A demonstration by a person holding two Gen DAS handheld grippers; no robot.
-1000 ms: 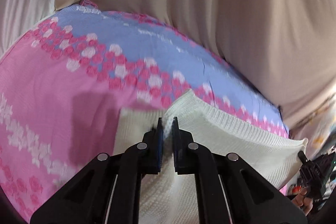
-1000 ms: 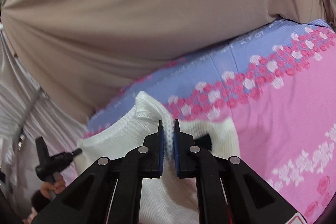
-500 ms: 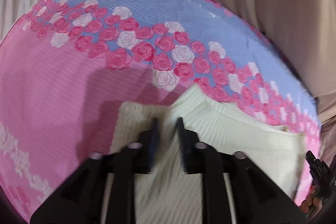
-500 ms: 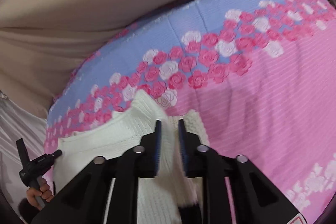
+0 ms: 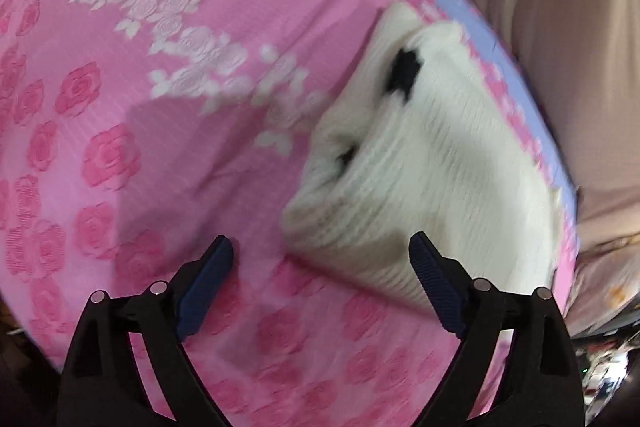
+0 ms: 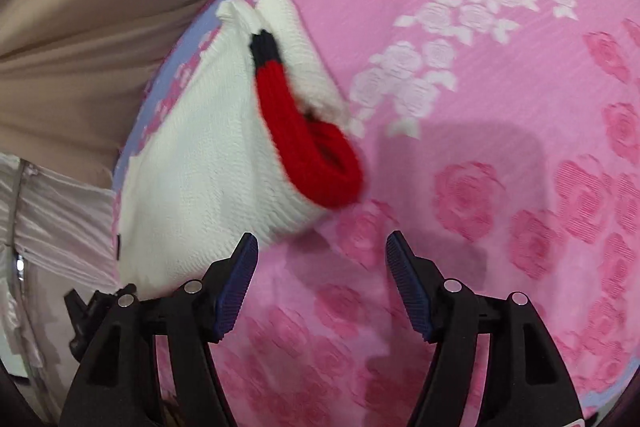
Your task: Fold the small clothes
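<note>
Both grippers are seen with jaws spread and nothing between the pads; the jaws have just been opening, and the white ribbed-knit garment with a red collar band and black trim [image 6: 208, 163] lies free on the pink rose-patterned bedspread [image 6: 500, 131].

From the right wrist view the garment is found at ten to eleven o'clock from the right gripper [image 6: 322, 247]. Its nearest rounded edge sits just beyond the blue pad of the left-hand finger [image 6: 236, 287], near it but apart. The long axis is judged to run from seven o'clock up to one o'clock, with the bunched narrow end at the top. The red collar band [image 6: 304, 143] is turned toward four o'clock, facing the open bedspread.

From the left wrist view the same garment [image 5: 440, 163] is placed at one o'clock from the left gripper [image 5: 322, 247]. Its lower edge slants past the right-hand pad [image 5: 436, 287], just beside it; contact cannot be told through the blur. There the long axis is read as running from five o'clock to eleven o'clock, black trim [image 5: 404, 75] toward the far end.

Neither gripper is judged clearly nearer; the garment lies between them, so a regrasp would call for both to be moved inward. Beyond the bedspread's lilac border, a beige draped cloth [image 6: 88, 7] is seen.
</note>
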